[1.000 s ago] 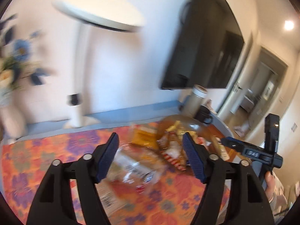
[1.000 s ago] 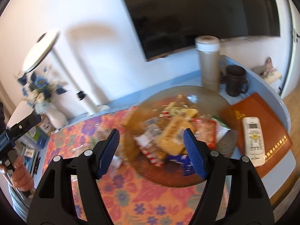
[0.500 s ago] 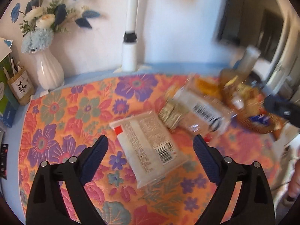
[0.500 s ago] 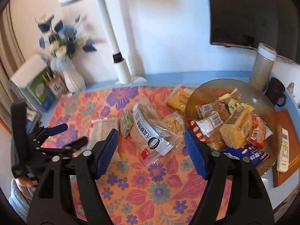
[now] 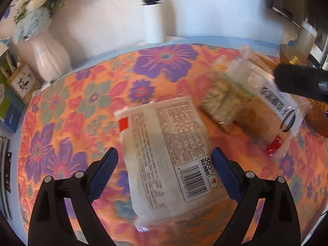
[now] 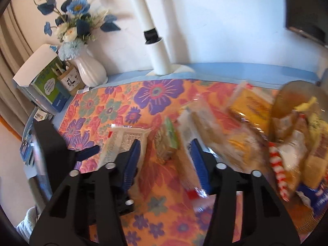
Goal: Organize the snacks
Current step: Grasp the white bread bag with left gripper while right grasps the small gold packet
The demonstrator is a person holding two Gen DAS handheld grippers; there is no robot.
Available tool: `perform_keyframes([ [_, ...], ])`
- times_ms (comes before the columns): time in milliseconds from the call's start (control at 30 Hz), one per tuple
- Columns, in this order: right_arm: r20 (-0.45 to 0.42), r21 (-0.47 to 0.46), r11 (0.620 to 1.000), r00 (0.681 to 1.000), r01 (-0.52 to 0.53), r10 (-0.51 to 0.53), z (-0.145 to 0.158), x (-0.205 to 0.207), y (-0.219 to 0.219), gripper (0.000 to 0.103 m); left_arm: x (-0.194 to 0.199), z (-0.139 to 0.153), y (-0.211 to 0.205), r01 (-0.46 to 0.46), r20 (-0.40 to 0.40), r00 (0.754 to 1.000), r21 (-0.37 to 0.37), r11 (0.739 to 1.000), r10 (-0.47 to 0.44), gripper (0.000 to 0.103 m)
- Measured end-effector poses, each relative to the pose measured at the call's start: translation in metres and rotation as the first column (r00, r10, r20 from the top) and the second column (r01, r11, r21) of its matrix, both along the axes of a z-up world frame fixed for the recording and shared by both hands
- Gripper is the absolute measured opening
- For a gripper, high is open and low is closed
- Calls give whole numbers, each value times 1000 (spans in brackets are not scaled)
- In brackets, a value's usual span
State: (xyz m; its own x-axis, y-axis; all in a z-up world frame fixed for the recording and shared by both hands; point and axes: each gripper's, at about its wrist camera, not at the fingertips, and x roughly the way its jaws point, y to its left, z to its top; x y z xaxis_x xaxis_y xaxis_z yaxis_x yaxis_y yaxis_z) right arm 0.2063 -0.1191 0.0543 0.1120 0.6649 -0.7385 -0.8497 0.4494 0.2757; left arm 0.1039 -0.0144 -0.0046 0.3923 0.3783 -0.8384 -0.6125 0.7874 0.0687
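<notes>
Your left gripper (image 5: 165,164) has its blue-padded fingers (image 5: 103,172) spread wide and they grip nothing. The white snack packet (image 5: 170,155) lies flat between them in the lower centre of the left wrist frame, barcode side up, with a gap visible on both sides.

Your right gripper (image 6: 166,162) also has its fingers parted, with nothing between the pads. In the right wrist frame the small green-topped snack pack (image 6: 166,141) sits just above that gap, at the centre of the frame.

The same white snack packet appears at centre left of the right wrist frame, partly behind the left finger (image 6: 131,164). The long clear-wrapped snack bag (image 5: 264,102) lies at the right of the left wrist frame, just beside the green-topped pack. The yellow snack packet (image 6: 252,106) lies at upper right of the right wrist frame, near the amber glass bowl (image 6: 287,102), which holds a pile of mixed snacks at the right edge.

All items rest on the floral orange tablecloth (image 5: 82,110). The white vase of blue flowers (image 6: 90,69) stands at upper left, and the white lamp post (image 6: 157,53) at upper centre.
</notes>
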Motion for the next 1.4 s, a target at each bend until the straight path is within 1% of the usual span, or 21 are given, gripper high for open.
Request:
perform_keyframes([
  [67,-4,-13,1000,1000,-19,19,-6,0,13,42,-11,0,11,-19,-1,1000,-9,1000,19,91],
  [133,14,-28,999,999,-32,32,-12,0,26,42,-21,0,23,-39,4,999,-30,999,39,91],
  [267,42,-68,997,999,-31,34,-24,2,43,41,-33,1,38,-54,2,999,-36,998,54,91],
  [367,59,-88,995,997,-48,53,-32,-2,50,36,-36,1,45,-45,11,999,-58,997,45,91],
  [433,66,-101,993,995,-68,75,-35,-7,50,26,-39,1,49,-44,31,998,-79,996,47,91],
  [500,33,-111,990,995,-85,89,-39,-9,46,24,-42,3,52,-43,55,997,-100,994,49,91],
  [567,-46,-128,986,994,-108,103,-47,-10,38,24,-47,6,54,-26,83,996,-111,993,35,91],
  [633,-190,-117,979,971,-169,145,-60,-14,25,24,-47,7,55,-16,79,997,-99,995,24,91],
  [667,-224,-98,975,959,-201,176,-61,-18,19,25,-46,8,53,-7,77,997,-92,996,14,91],
  [700,-227,-92,972,955,-217,192,-61,-22,13,25,-45,8,52,2,75,997,-88,996,5,91],
  [767,-153,-107,971,968,-215,198,-54,-29,3,35,-39,6,50,17,63,998,-88,996,-11,93],
  [800,-120,-100,971,971,-217,205,-48,-31,1,50,-36,5,49,24,60,998,-89,996,-19,93],
  [833,-85,-90,970,972,-225,218,-42,-33,1,62,-33,2,49,29,57,998,-89,996,-23,94],
  [867,-41,-91,967,971,-239,237,-36,-35,3,65,-30,0,49,26,50,999,-90,996,-21,94],
  [967,32,-134,937,944,-322,329,-34,-45,22,66,-28,-10,56,7,44,999,-116,993,-2,94],
  [1067,61,-208,900,913,-384,403,-53,-53,42,66,-34,-16,68,-6,84,996,-177,984,21,95],
  [1133,81,-241,887,903,-393,422,-66,-54,50,65,-34,-16,68,2,90,996,-177,984,14,95],
  [1200,110,-237,886,895,-398,431,-68,-57,52,63,-32,-16,69,7,95,995,-181,984,11,96],
  [1267,145,-239,888,890,-393,433,-68,-61,51,56,-30,-16,69,2,96,995,-187,982,16,96],
  [1300,143,-236,889,891,-393,431,-68,-62,51,46,-29,-16,68,0,92,996,-187,982,18,96],
  [1400,143,-239,894,897,-379,418,-67,-65,43,46,-19,-17,64,-10,64,998,-171,985,22,96],
])
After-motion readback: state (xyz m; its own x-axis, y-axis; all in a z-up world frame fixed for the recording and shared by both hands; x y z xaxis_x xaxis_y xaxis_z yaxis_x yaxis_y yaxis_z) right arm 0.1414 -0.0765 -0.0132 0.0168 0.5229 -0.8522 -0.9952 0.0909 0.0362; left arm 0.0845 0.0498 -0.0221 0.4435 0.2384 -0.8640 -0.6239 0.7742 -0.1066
